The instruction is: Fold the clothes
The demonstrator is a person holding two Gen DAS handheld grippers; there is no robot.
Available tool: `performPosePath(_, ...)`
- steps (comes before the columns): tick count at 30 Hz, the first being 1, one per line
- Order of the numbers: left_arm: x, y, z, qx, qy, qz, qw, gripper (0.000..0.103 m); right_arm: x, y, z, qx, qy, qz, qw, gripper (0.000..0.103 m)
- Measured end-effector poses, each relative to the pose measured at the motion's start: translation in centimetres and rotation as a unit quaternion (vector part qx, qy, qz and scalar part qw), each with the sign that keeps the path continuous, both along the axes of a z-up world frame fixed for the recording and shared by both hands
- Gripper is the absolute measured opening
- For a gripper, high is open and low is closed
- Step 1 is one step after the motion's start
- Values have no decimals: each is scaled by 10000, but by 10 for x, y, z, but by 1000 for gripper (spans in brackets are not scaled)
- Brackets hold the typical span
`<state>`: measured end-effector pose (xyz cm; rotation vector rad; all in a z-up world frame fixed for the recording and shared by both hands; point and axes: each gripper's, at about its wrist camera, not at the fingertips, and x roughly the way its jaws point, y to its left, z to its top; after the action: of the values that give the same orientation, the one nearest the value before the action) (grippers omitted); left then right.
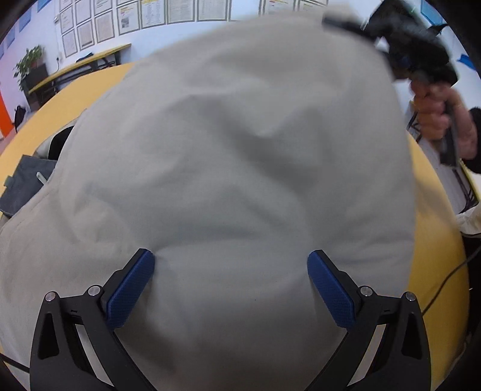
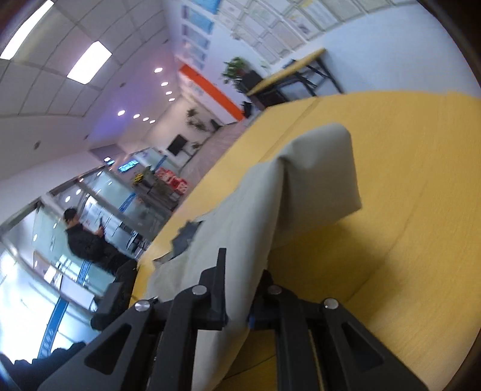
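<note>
Most of the left wrist view was filled by the grey cloth [image 1: 234, 168], so the table [image 1: 90, 93] under it was seen only at the edges. The cloth's lower part was cut off by the frame. The left gripper [image 1: 231, 267] was held spread wide over the cloth, blue pads [image 1: 132, 288] well apart w/ nothing pinched between them.

At top right the right gripper [image 1: 421, 51] was badly blurred; only a dark mass and the hand [image 1: 442, 117] on its grip could be made out. A dark garment [image 1: 24, 183] at the left edge was partly covered by the cloth.

In the right wrist view the right gripper [image 2: 243, 288] was seen pressed together on the cloth [image 2: 270, 210], an edge of it pinched between the fingers and raised off the table [image 2: 405, 180]; the far end was draped over in a fold, hanging above the tabletop. The pads themselves were hidden by fabric, bar a blue sliver. The dark garment [image 2: 186, 237] peeked out beyond the cloth's edge.

A seated person [image 2: 87, 237] was blurred in the bkgd. Framed papers [image 1: 150, 15] lined the wall; their writing was too small and blurred to be read. No brand or label could be made out on the cloth.
</note>
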<state>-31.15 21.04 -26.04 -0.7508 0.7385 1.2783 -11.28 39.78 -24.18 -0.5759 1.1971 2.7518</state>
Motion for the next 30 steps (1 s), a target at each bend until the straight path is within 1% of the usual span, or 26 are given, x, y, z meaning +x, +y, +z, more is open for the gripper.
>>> performPosePath(3,1,18,2,37,23,97,9999,103,1,-20,24,318,343,660,9967,9)
performPosePath(5,2,31,3,62,38,161,9998,103,1,-34,40,529,570,1098,9909,10)
performPosePath(7,2,43,5,87,53,226,9997,103,2,-47,56,739,796,1533,9822,10)
performPosePath(8,2,49,5,98,61,257,9996,103,5,-49,54,782,794,1613,9806,10)
performPosePath(10,0,43,9,26,111,227,9997,102,14,-35,45,624,771,1510,9836,10)
performPosePath(13,-16,10,20,-187,198,87,9996,102,27,-6,34,296,768,1214,9892,9)
performPosePath(15,-32,-9,16,-319,244,133,9991,102,31,7,29,151,815,1231,9889,9)
performPosePath(17,-45,-14,7,-248,156,306,9991,103,32,13,25,-42,922,1300,9872,9)
performPosePath(19,-47,-5,5,-155,246,356,9989,103,28,12,22,-318,1064,1374,9843,9)
performPosePath(22,-53,12,6,20,272,490,9984,103,11,-12,24,-651,1199,1717,9757,10)
performPosePath(24,-57,19,7,56,260,513,9983,103,5,-29,24,-756,1269,2015,9683,10)
performPosePath(26,-64,19,9,44,251,507,9984,103,2,-38,25,-759,1327,2192,9636,10)
performPosePath(28,-71,9,14,-70,259,451,9986,102,4,-31,22,-805,1338,2136,9644,10)
performPosePath(30,-76,-26,36,36,193,524,9984,101,7,-22,17,-814,1307,2088,9658,10)
